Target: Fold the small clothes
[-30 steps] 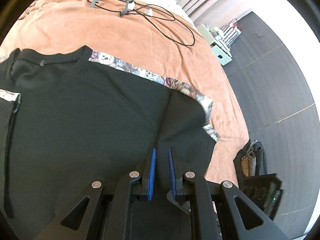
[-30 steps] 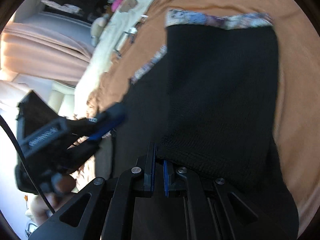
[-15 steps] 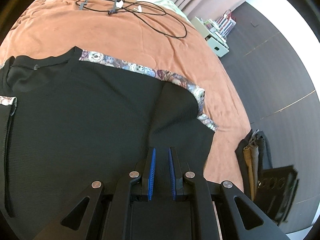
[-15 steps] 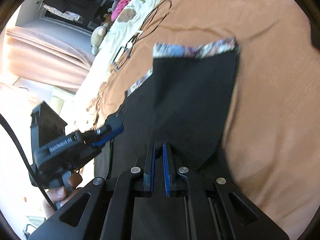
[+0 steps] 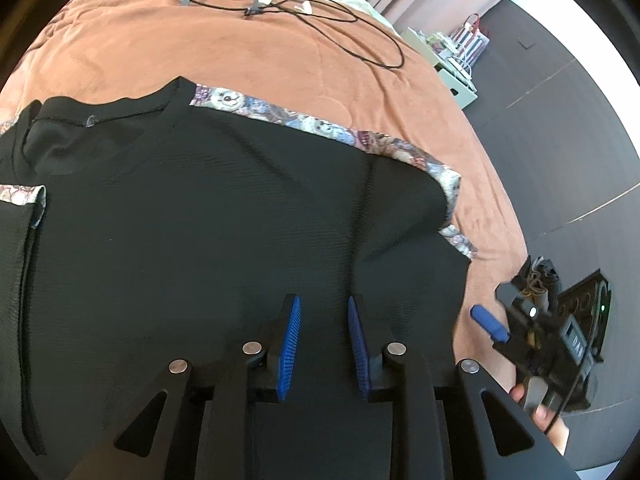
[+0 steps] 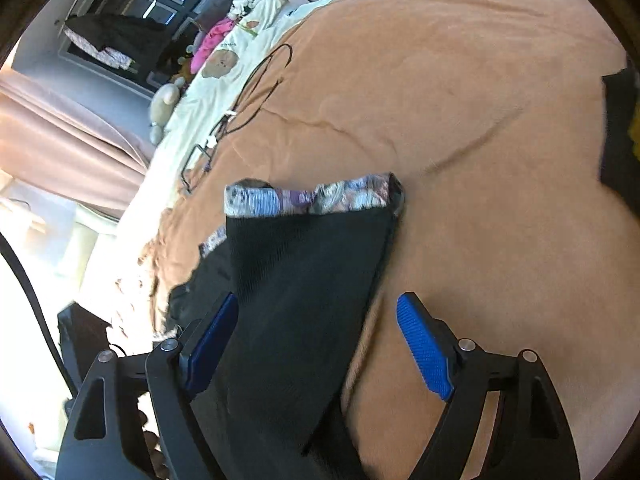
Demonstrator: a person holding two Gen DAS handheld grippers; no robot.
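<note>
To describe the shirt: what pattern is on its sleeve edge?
A purple-blue cartoon-bear print band on the black knit shirt; clearest in the left wrist view.

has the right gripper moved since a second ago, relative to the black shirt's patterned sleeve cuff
Yes. The right gripper has pulled back from the patterned sleeve cuff, which now lies farther from its opening jaws on the orange blanket.

Shirt (image 5: pixel 192 240) black, ribbed knit; trim (image 5: pixel 304 124) in a blue/purple/grey cartoon print. Blanket (image 5: pixel 280 52) orange-tan, plain. Cable (image 5: pixel 360 44) black. Gripper pads (image 5: pixel 290 344) blue, bodies black. Floor (image 5: pixel 560 120) dark grey. Curtains (image 6: pixel 60 152) dusty pink.
</note>
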